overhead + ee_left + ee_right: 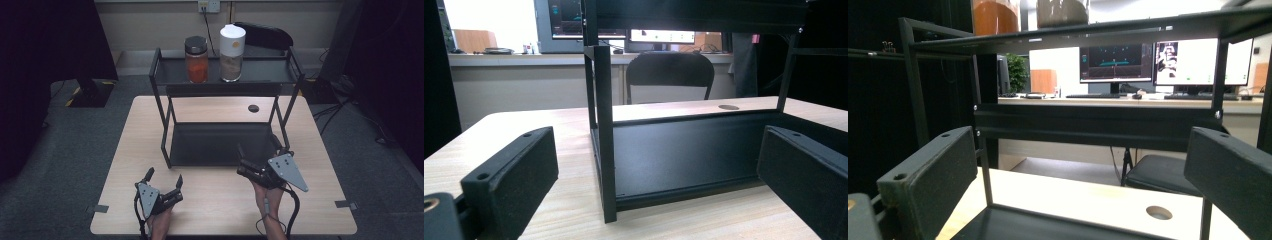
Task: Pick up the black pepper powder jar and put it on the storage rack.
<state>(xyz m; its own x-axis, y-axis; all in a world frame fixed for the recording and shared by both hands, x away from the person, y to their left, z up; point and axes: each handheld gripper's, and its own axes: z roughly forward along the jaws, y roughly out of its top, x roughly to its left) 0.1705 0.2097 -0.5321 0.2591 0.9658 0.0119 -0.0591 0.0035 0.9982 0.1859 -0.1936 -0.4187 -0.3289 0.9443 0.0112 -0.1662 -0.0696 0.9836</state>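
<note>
1. Black jaws of the left gripper (163, 182) stand wide apart and hold nothing; it rests low near the front edge of the table (125, 150), left of the rack's front corner. In the left gripper view the same jaws frame the rack's front left post (605, 150) and its dark bottom tray (684, 155).
2. The right gripper (257, 155) hovers just at the front right corner of the bottom tray (215, 145), its jaws also spread wide and empty. Its own view looks up under the top shelf (1098, 30), so it points into the rack rather than at a jar.
3. The rack (159, 100) stands in the middle of the table. Its bottom tray is bare.
4. On the top shelf (260, 72) stand two jars close side by side but apart: a jar of red filling with a dark lid (196, 59) on the left, and a taller jar with a white lid (232, 52) on the right. Both are upright and well away from the grippers.
5. I judge this the starting step: nothing is gripped and both hands are poised in front of the rack.
6. The next move probably calls for lifting a gripper above the shelf rim, squaring the open jaws around one jar's body, and closing below the lid without nudging the neighbour.
</note>
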